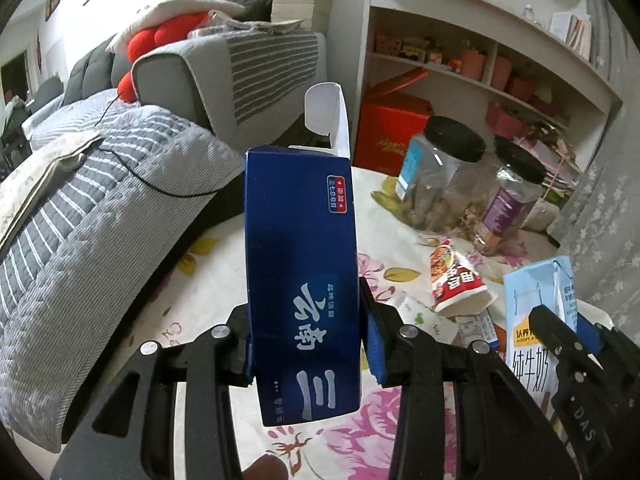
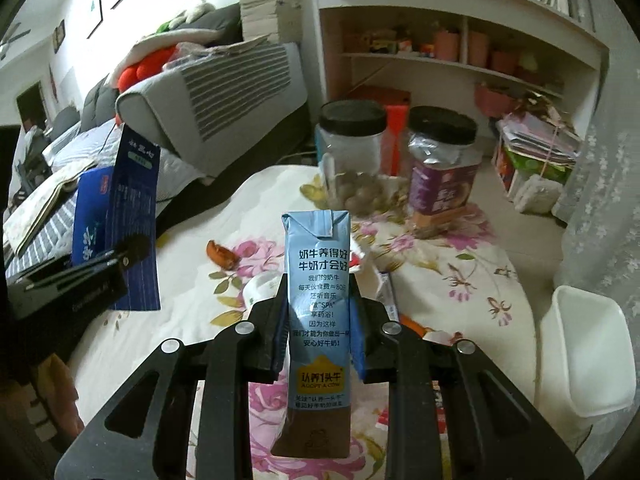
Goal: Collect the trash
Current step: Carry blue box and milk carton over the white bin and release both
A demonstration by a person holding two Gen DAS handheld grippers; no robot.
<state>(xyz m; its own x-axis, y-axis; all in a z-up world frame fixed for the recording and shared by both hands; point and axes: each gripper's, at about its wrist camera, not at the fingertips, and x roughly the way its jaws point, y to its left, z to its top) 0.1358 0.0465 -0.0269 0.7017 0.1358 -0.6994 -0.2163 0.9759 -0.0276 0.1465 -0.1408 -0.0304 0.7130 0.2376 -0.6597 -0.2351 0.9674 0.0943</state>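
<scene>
My left gripper (image 1: 306, 336) is shut on a dark blue carton box (image 1: 300, 264) with white characters; its white end flap stands open at the top. The same blue box (image 2: 132, 216) shows at the left of the right wrist view, held above the table. My right gripper (image 2: 318, 334) is shut on a light blue milk carton (image 2: 318, 320), upright between the blue pads. That milk carton (image 1: 536, 320) also appears at the right edge of the left wrist view. A red snack wrapper (image 1: 456, 280) and paper scraps lie on the floral tablecloth (image 1: 200, 300).
Two clear jars with black lids (image 2: 352, 160) (image 2: 442, 168) stand at the table's far side. A white bin (image 2: 584, 344) sits beside the table at the right. A grey sofa (image 1: 120, 184) with striped covers lies left, a white shelf (image 1: 480, 60) behind. An orange peel (image 2: 220, 256) rests on the cloth.
</scene>
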